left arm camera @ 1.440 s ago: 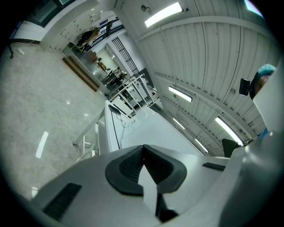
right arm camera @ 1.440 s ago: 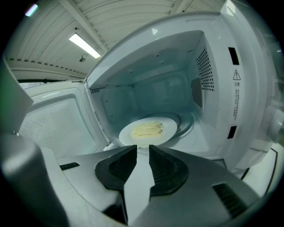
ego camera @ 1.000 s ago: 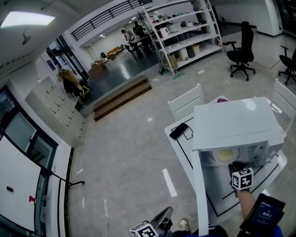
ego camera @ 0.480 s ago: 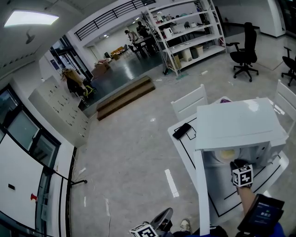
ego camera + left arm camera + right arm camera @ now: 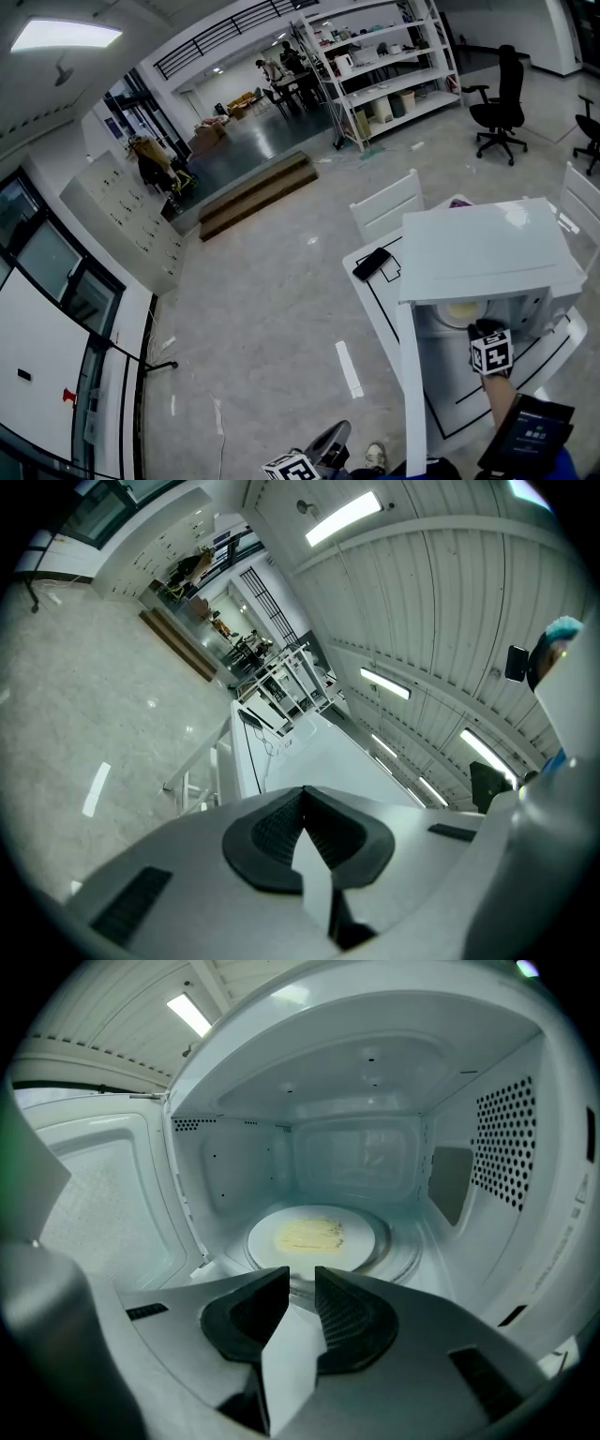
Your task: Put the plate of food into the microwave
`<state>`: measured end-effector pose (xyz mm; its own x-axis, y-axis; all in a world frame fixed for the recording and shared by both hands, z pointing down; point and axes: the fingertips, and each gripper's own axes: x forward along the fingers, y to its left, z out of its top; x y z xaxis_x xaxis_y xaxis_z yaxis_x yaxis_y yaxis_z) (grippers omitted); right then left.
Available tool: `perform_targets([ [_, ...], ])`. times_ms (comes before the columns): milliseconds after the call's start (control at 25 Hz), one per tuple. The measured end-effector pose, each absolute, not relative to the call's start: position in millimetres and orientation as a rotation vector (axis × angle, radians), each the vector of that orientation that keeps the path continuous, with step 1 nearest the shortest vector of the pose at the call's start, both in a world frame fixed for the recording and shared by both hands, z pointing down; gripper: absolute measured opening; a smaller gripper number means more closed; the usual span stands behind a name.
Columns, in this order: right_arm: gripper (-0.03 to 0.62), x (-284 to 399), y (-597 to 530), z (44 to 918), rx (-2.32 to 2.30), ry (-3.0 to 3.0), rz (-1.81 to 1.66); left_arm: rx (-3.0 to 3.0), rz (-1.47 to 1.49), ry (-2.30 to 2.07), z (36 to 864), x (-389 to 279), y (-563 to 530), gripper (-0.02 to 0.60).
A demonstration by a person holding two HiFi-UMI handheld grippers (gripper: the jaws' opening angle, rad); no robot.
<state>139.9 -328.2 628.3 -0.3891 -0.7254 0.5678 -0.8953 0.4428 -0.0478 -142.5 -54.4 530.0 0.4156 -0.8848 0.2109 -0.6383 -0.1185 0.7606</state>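
A white plate with yellow food (image 5: 311, 1237) lies on the turntable inside the open white microwave (image 5: 375, 1082). In the head view the plate (image 5: 459, 312) shows just under the microwave (image 5: 483, 248) top. My right gripper (image 5: 300, 1286) hovers at the oven's mouth, a short way in front of the plate, jaws slightly apart and empty. In the head view the right gripper (image 5: 490, 352) is in front of the cavity. My left gripper (image 5: 302, 799) is shut on nothing and points up into the room; the left gripper (image 5: 298, 463) sits low at the frame's bottom edge.
The microwave door (image 5: 405, 375) hangs open to the left of the cavity, toward me. The oven stands on a white table (image 5: 370, 291) with a black phone (image 5: 372, 263) on its far corner. A white chair (image 5: 386, 208) stands behind the table.
The plate stays on the turntable. My right gripper has held at the microwave's mouth with only a small shift; the left gripper has not moved.
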Motion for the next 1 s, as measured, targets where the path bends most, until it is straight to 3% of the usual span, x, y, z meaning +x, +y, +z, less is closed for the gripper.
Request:
perform_targets([
  [1000, 0.084, 137.5, -346.6, 629.3, 1.340, -2.204, 0.473, 1.841, -0.376, -1.291, 532.6, -138.9, -75.6, 0.006],
])
